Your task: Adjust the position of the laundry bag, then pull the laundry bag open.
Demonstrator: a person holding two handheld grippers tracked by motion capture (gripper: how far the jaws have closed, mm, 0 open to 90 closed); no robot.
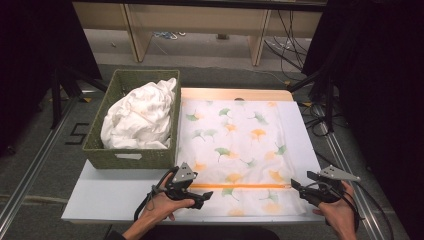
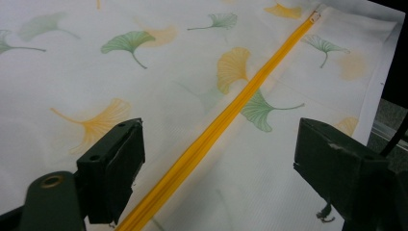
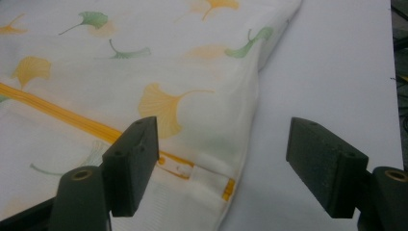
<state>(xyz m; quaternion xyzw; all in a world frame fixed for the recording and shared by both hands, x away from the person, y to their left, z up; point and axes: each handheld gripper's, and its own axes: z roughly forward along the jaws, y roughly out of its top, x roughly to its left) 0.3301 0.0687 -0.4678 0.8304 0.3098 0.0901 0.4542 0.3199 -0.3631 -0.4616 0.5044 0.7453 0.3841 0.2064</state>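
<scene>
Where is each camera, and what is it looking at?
High view: above the person's side, looking down on the white leaf-printed fabric cover and green woven basket; both hands show.
Left gripper view: rides the left hand-held gripper, looking along the orange zipper; its black jaws show.
Right gripper view: rides the right hand-held gripper, facing the cover's corner; its jaws show.
All share the zipper.

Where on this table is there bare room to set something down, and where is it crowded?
Free: the table's near left corner, in front of the basket, and the strip right of the cover. Crowded: the basket, full of white cloth, and the near edge, where both grippers flank the zip.
</scene>
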